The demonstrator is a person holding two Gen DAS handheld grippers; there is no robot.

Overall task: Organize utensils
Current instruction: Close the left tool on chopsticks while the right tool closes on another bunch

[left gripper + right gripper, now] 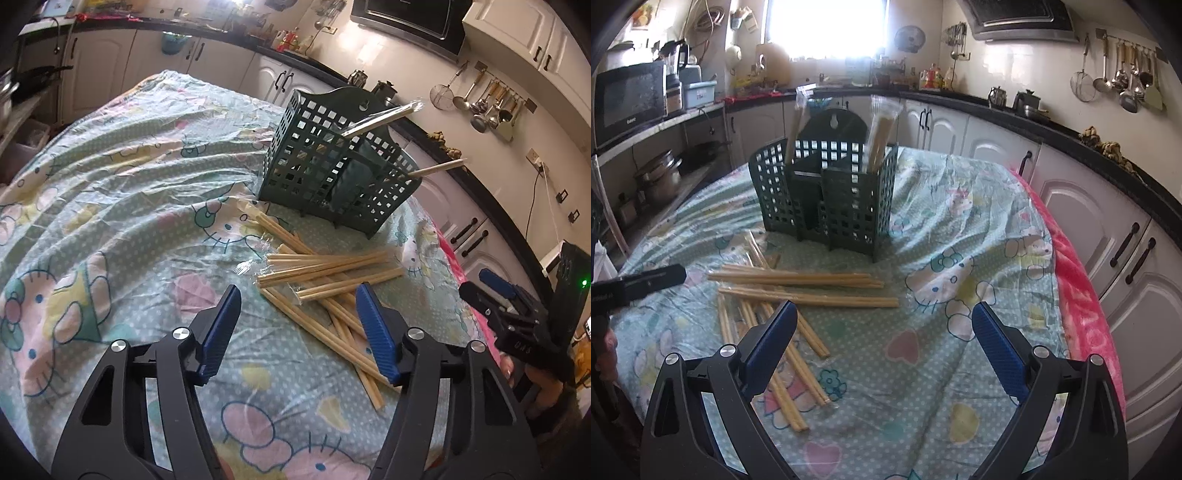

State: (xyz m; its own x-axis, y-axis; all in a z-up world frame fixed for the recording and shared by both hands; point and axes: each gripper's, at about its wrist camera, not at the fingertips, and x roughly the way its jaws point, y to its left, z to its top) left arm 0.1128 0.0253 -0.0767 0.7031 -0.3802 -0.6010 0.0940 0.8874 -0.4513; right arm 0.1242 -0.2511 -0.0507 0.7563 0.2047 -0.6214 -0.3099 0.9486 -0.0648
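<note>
Tongs first: we see the left gripper (299, 332) held low over the cloth (122, 206), its blue pads (221, 332) spread wide with nothing between them. It is tilted down toward the near end of the chopsticks (325, 280), and its right pad hangs over a few sticks without gripping any. The right gripper (882, 350) is also wide and empty, hovering above bare cloth just right of the pile, pointing at the caddy (827, 195).

The chopsticks lie loose and crossed on the cloth in front of the caddy, several in clear wrappers. Two wrapped pairs already stand in the caddy, one at each side, leaning outward.

In the left view we see the right gripper from the side, at the table's right edge, with a bit of the hand (546, 387) under it; whether its tongs are spread we cannot tell from there, only from its own camera. That view also shows the caddy cornerwise, with its tall back plate behind.

The right view faces the caddy head-on and shows its middle divider and the hanging hole in the back plate. It catches the left gripper as a dark bar at the left edge, above the pile. It also shows a microwave (628, 99) on the left counter, a bright window (827, 29), and ladles (1123, 77) hanging on the right wall.
</note>
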